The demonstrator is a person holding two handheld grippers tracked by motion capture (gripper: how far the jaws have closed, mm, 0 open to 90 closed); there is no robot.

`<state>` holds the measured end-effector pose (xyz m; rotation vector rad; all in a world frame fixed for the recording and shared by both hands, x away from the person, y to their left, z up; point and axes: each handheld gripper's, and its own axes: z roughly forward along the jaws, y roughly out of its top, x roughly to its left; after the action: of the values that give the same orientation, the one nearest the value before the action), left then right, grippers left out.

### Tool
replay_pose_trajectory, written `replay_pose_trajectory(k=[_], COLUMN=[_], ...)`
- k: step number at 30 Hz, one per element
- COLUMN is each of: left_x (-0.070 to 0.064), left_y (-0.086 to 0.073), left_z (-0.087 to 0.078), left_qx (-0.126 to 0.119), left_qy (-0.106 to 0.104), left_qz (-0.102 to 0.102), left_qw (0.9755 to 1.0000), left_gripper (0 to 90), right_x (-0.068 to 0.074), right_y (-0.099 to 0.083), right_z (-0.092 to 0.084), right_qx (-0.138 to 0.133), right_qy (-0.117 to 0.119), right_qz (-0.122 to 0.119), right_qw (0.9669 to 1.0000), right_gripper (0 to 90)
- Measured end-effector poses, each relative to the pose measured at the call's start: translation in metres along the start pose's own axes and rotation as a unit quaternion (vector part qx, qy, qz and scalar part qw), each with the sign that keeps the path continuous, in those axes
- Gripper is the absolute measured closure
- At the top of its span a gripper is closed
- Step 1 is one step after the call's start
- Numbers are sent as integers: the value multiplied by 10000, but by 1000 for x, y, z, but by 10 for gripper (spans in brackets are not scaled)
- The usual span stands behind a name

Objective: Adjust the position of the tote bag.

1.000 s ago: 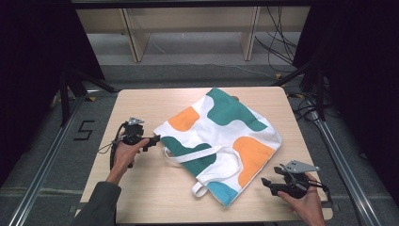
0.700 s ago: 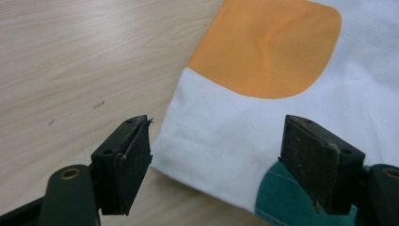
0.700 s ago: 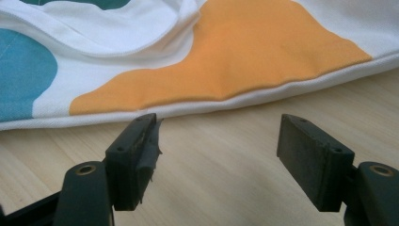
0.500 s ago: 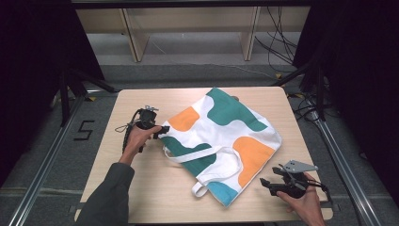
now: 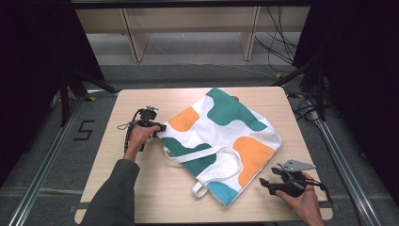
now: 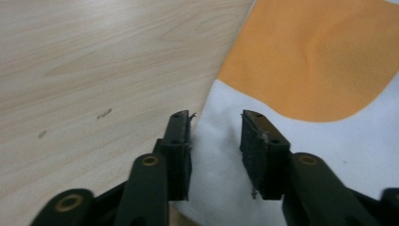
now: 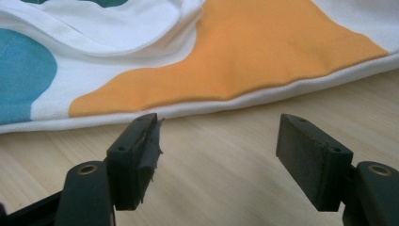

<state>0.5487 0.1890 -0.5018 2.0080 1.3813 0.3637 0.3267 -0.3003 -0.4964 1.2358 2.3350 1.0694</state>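
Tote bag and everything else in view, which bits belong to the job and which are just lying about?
In the job: tote bag, left gripper at its corner, right gripper open beside it.
Lying about: cables on the floor, wooden frame legs.

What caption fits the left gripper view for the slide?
Left gripper jaws closing over the white corner of the tote bag on the wooden table.

Bag (image 5: 221,136): lies flat on the table (image 5: 155,193), turned cornerwise, near its middle.
Strap (image 5: 193,155): lies across the bag's near-left part.
Left gripper (image 5: 160,127): at the bag's left corner.
Right gripper (image 5: 270,182): on the table, just beside the bag's near-right edge.
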Motion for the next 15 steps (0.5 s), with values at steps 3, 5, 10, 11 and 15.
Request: replay_pose_trajectory(k=[3, 5, 10, 11, 15], left_x=[3, 2, -2, -3, -7], left_y=[1, 1, -2, -3, -8], left_z=[-4, -4, -7, -8, -11], left_qx=[301, 266, 305, 345, 315], left_qy=[0, 32, 50, 16, 11], left_qz=[80, 84, 161, 195, 220], left_qw=[9995, 9996, 9994, 9992, 9993], left_gripper=[702, 711, 731, 733, 736], right_x=[-3, -7, -14, -22, -30], right_y=[1, 1, 7, 11, 15], right_z=[1, 2, 5, 5, 8], right_qx=[-45, 33, 2, -1, -46], right_qy=[-7, -95, -218, -333, -423], right_qz=[-50, -114, 123, 119, 213], right_qw=[10000, 9999, 9997, 9994, 9989], right_gripper=[333, 336, 340, 340, 368])
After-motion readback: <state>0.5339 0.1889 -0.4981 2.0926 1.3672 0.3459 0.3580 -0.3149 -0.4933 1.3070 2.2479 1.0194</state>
